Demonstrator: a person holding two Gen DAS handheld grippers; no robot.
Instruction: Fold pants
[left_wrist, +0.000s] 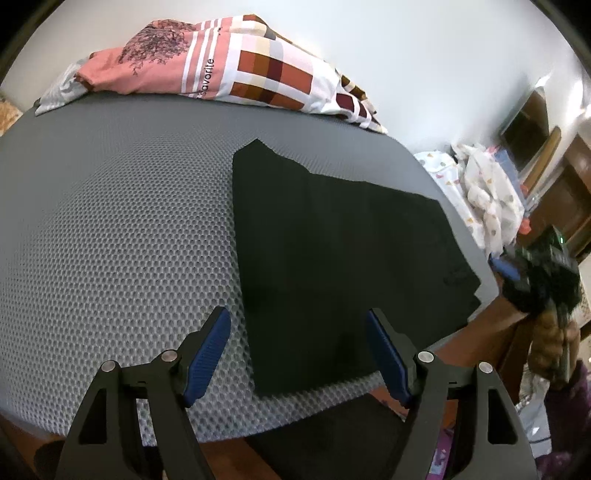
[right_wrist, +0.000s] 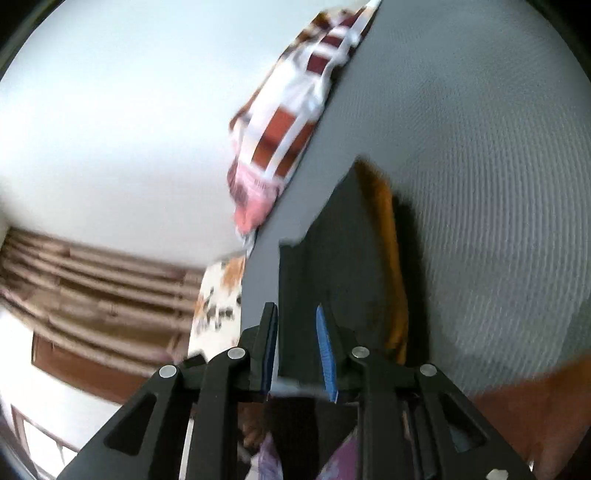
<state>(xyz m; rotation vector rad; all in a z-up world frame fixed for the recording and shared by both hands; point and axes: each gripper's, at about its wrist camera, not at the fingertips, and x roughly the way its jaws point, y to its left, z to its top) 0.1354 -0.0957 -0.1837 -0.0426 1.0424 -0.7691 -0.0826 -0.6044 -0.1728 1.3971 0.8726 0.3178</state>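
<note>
L hand-held gripper (left_wrist: 297, 334) angled down, agape over folded pants (left_wrist: 332, 251)

- The pants (left_wrist: 332, 251) lie folded flat on the mattress (left_wrist: 110, 221), toward its right edge.
- The pillow (left_wrist: 229, 70) sits behind them at the mattress's far edge.
- My left gripper (left_wrist: 297, 354) hangs over their near end.

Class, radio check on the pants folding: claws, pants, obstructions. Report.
Left claw open, empty, above the black pants. Right claw slightly open, nothing gripped. Pants folded flat on grey mattress. Patterned bedding far off, not obstructing.
</note>
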